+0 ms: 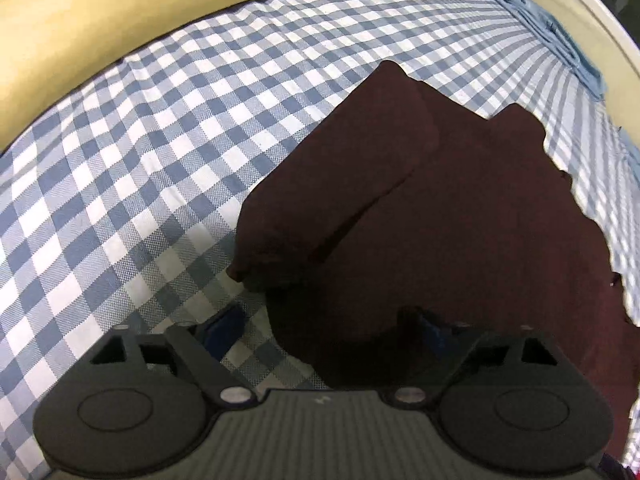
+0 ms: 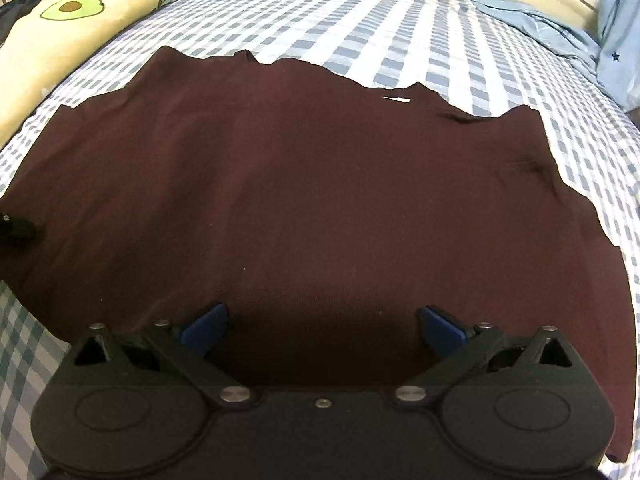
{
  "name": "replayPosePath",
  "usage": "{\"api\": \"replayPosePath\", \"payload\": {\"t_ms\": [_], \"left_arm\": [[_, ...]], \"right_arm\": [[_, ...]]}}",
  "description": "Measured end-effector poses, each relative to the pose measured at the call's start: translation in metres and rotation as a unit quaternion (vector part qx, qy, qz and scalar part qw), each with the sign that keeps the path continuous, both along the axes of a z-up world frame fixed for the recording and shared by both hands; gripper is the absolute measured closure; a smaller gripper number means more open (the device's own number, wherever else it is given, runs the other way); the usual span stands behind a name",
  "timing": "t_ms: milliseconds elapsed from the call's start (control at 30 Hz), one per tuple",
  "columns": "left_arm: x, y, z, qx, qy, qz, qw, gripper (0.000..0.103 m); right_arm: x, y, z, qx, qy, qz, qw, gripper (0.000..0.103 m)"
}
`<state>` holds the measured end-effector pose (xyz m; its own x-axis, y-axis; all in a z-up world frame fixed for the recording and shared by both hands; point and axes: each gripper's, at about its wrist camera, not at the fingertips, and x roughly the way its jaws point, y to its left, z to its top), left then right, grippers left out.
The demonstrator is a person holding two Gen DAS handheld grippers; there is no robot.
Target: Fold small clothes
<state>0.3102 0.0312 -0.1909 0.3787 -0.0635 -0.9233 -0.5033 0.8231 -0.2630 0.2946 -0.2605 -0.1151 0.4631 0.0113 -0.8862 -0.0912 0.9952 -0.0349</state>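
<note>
Maroon shirt point(image 2: 312, 184) is lying spread on the checked bed point(image 1: 140, 160). Both tongs, left point(image 1: 328, 326) and right point(image 2: 322, 326), are hovering over its near edge, jaws apart, gripping nothing.

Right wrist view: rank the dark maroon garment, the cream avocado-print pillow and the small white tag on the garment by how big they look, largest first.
1. Dark maroon garment, filling most of the view.
2. Cream avocado-print pillow, partly cut off at the edge and farther away, so its true size is unsure.
3. Small white tag.
</note>
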Motion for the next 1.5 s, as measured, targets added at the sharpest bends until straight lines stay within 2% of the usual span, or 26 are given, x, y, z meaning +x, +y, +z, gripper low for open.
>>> {"api": "replayPosePath", "payload": {"t_ms": [67,100,167,367,567,767,800,867,967,1033,1233,1367,1500], "left_arm": [[0.002,-0.005,0.003,-0.002,-0.004,-0.005,1.0000,0.038],[0.003,-0.007,0.006,0.003,-0.002,-0.005,1.0000,0.039],[0.003,-0.011,0.010,0.015,-0.001,-0.004,0.9999,0.053],[-0.003,-0.009,0.021,-0.010,-0.029,0.012,0.9995,0.079],[-0.009,-0.029,0.055,0.024,-0.087,-0.039,0.9952,0.086],[-0.005,-0.066,0.100,0.051,-0.153,-0.111,0.9807,0.087],[-0.004,-0.075,0.108,0.056,-0.164,-0.131,0.9761,0.087],[0.002,-0.103,0.122,0.076,-0.182,-0.192,0.9614,0.087],[0.003,-0.156,0.138,0.109,-0.208,-0.284,0.9297,0.087],[0.003,-0.188,0.142,0.113,-0.215,-0.328,0.9128,0.087],[-0.009,-0.278,0.123,0.124,-0.194,-0.453,0.8614,0.088],[-0.028,-0.320,0.096,0.126,-0.166,-0.506,0.8371,0.088],[-0.041,-0.333,0.076,0.166,-0.155,-0.527,0.8188,0.085]], "right_arm": [[0.000,-0.001,-0.001,0.004,0.002,-0.002,1.000,0.000],[0.001,-0.001,-0.001,0.005,0.003,-0.005,1.000,0.000],[0.001,-0.002,-0.001,0.004,0.003,-0.005,1.000,0.000],[0.002,-0.005,0.002,0.004,0.007,-0.002,1.000,0.000],[-0.007,-0.018,0.012,0.059,-0.004,-0.022,0.998,0.000],[-0.032,-0.037,0.024,0.060,-0.038,-0.034,0.997,0.000],[-0.035,-0.044,0.028,0.058,-0.045,-0.042,0.996,0.000],[-0.041,-0.060,0.035,0.058,-0.058,-0.060,0.995,0.000],[-0.048,-0.090,0.042,0.061,-0.068,-0.090,0.992,0.000],[-0.054,-0.112,0.045,0.067,-0.071,-0.118,0.988,0.000],[-0.075,-0.173,0.044,0.058,-0.075,-0.186,0.978,0.001],[-0.091,-0.203,0.040,0.045,-0.069,-0.214,0.973,0.001],[-0.101,-0.217,0.040,0.054,-0.071,-0.220,0.971,0.001]]}}
